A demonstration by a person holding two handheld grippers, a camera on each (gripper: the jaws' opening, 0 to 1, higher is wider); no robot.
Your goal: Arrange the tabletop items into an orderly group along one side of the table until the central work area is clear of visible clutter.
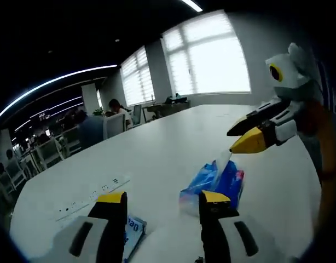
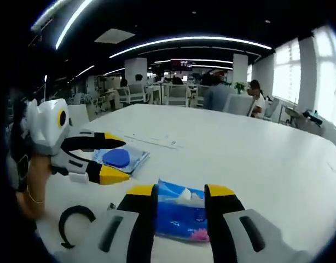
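A blue tissue pack (image 1: 217, 181) lies on the white table (image 1: 168, 142), just beyond my left gripper's right jaw. My left gripper (image 1: 162, 200) is open with nothing between its fingers. A flat blue-and-white wipes packet (image 1: 132, 230) lies beside its left jaw. My right gripper (image 1: 250, 134) comes in from the right, open, hovering just above the tissue pack. In the right gripper view, the tissue pack (image 2: 179, 216) lies between the jaws of my open right gripper (image 2: 180, 192). My left gripper (image 2: 117, 159) is open in front of the wipes packet (image 2: 124, 159).
A white power strip (image 1: 94, 197) is set in the table left of the packet, and it shows again (image 2: 151, 141) beyond the wipes. A black C-shaped item (image 2: 75, 222) lies near the table edge. People sit at desks and chairs (image 1: 91, 129) beyond the table.
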